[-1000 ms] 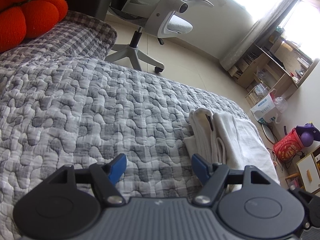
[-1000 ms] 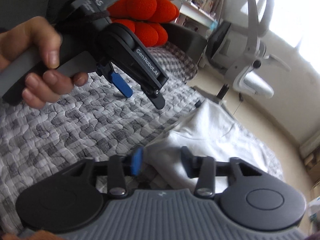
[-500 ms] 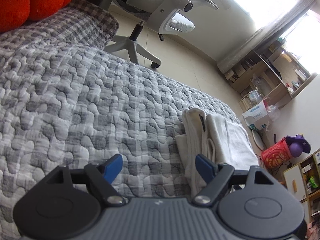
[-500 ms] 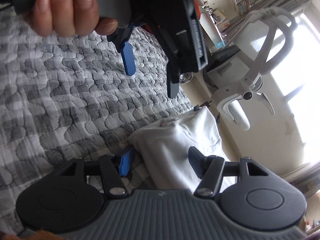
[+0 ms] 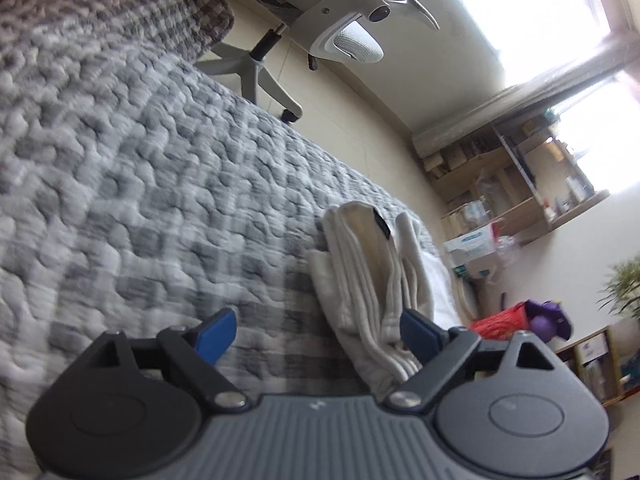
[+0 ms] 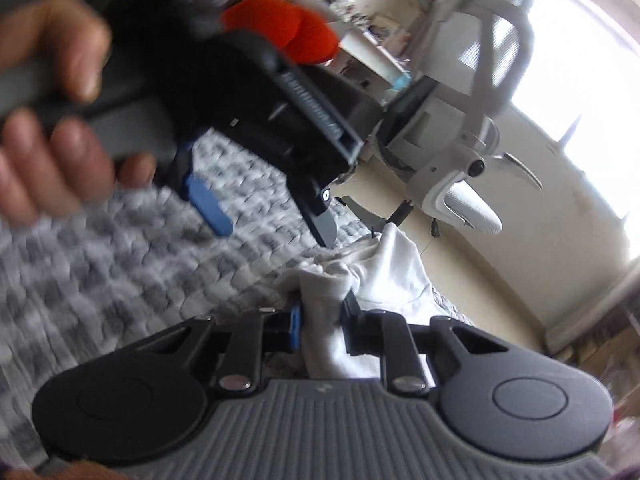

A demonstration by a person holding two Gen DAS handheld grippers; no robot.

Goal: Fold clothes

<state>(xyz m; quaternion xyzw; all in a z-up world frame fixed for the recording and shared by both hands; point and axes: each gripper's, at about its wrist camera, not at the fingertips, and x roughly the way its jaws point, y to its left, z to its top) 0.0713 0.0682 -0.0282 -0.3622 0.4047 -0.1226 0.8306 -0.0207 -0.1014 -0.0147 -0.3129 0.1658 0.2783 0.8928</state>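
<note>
The white garment (image 6: 384, 276) lies bunched on the quilt (image 5: 140, 200), toward four o'clock. The right gripper (image 6: 320, 326) is closing on its edge, apparently pinching it; the left gripper (image 5: 316, 330) is opening, empty. Lift slowly, keeping layers together.

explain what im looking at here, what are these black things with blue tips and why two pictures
There is no robot: a person holds a hand-held gripper in each hand, and each carries a camera looking along its two fingers. One picture comes from the left hand-held gripper, the other from the right hand-held gripper. Both look down on a grey and white quilted bedspread with a folded white cloth garment lying on it. The left jaws are opening, with nothing pinched. The right jaws are closing, with a bunch of the white garment between them. In the right view, the person's hand holds the left tool above the bed.
</note>
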